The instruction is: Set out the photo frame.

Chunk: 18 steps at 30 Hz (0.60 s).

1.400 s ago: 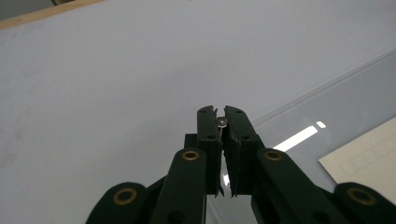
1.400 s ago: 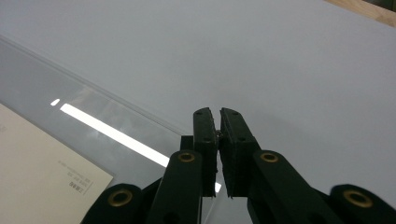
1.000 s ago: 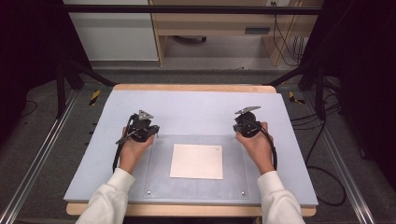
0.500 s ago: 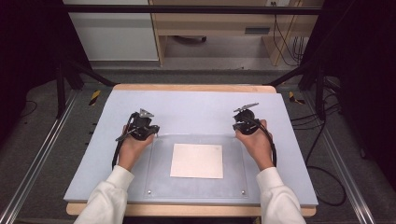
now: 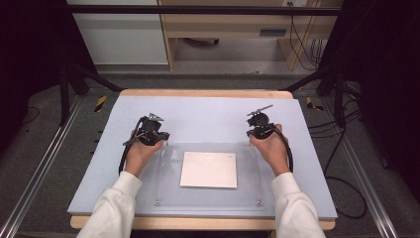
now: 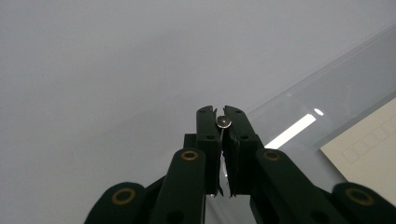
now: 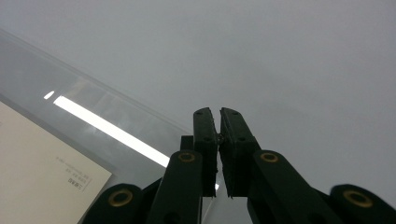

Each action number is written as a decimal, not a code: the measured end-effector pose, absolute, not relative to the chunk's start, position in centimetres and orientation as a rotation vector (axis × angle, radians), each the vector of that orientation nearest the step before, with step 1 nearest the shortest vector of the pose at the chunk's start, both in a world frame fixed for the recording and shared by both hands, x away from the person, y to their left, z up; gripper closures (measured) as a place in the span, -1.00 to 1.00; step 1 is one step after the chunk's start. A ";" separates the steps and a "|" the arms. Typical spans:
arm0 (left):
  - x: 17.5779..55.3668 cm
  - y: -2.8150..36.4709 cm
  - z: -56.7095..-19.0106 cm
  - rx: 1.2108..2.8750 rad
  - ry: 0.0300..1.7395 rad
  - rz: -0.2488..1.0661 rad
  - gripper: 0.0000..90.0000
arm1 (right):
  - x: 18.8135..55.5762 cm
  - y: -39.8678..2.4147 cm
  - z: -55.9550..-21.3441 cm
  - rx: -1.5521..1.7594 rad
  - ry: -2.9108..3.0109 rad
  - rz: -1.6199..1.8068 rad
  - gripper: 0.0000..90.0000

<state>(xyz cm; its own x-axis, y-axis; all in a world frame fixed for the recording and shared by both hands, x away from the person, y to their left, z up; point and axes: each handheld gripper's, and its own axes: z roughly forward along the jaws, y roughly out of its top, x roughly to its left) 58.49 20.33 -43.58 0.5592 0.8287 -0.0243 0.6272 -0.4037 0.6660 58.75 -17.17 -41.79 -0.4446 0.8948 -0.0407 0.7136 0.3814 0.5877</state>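
Here, on the grey table (image 5: 208,111), a clear acrylic plate (image 5: 250,188) covered a cream envelope (image 5: 209,169); both forearms reached forward, left gripper (image 5: 149,130) and right gripper (image 5: 260,124) poised at its far corners, jaws together, nothing visibly clamped.

cream paper (image 5: 208,169), clear plate (image 5: 250,193), pale blue-grey table (image 5: 208,116)

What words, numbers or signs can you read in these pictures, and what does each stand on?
None can be read.
Envelope under the clear plate: small printed lines near its corner, too blurred to read.
Same envelope: a row of empty printed boxes, no digits.
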 end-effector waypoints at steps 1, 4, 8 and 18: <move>58.6 20.3 -43.6 2.165 1.164 0.408 0.88 | 58.8 -17.2 -41.8 1.406 2.294 0.712 0.91; 58.7 20.4 -43.7 2.160 1.165 0.398 0.88 | 59.1 -17.3 -41.8 1.416 2.301 0.723 0.90; 58.9 20.5 -43.7 2.150 1.171 0.387 0.88 | 59.3 -17.6 -41.9 1.429 2.301 0.743 0.90; 59.2 20.5 -43.8 2.151 1.182 0.373 0.88 | 59.2 -17.8 -42.0 1.409 2.299 0.766 0.89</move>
